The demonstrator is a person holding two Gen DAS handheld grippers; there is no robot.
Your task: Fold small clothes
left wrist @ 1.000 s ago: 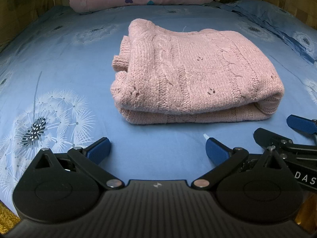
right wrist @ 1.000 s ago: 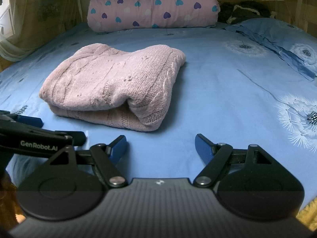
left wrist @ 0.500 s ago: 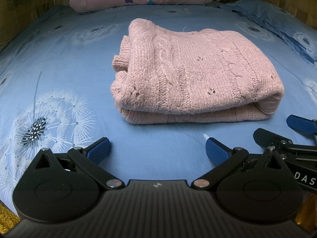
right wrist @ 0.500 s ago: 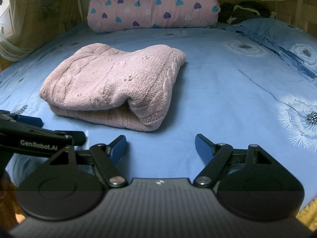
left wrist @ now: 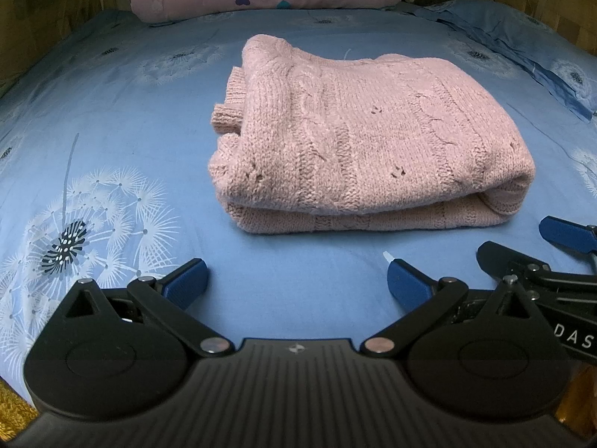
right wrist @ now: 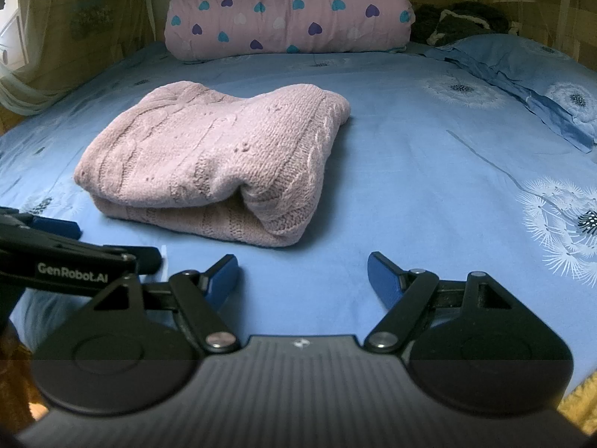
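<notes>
A pink cable-knit sweater (left wrist: 358,138) lies folded into a thick rectangle on the blue bed sheet; it also shows in the right wrist view (right wrist: 220,160). My left gripper (left wrist: 296,282) is open and empty, hovering near the bed's front edge, a short way in front of the sweater. My right gripper (right wrist: 302,274) is open and empty, in front of the sweater's right folded end. Neither touches the sweater. Each gripper's fingers show at the edge of the other's view.
A pink pillow with hearts (right wrist: 291,11) lies across the head of the bed. A blue pillow (right wrist: 522,74) lies at the far right, dark clothing (right wrist: 459,22) beside it. The sheet (left wrist: 112,130) has dandelion prints. Wooden walls enclose the bed.
</notes>
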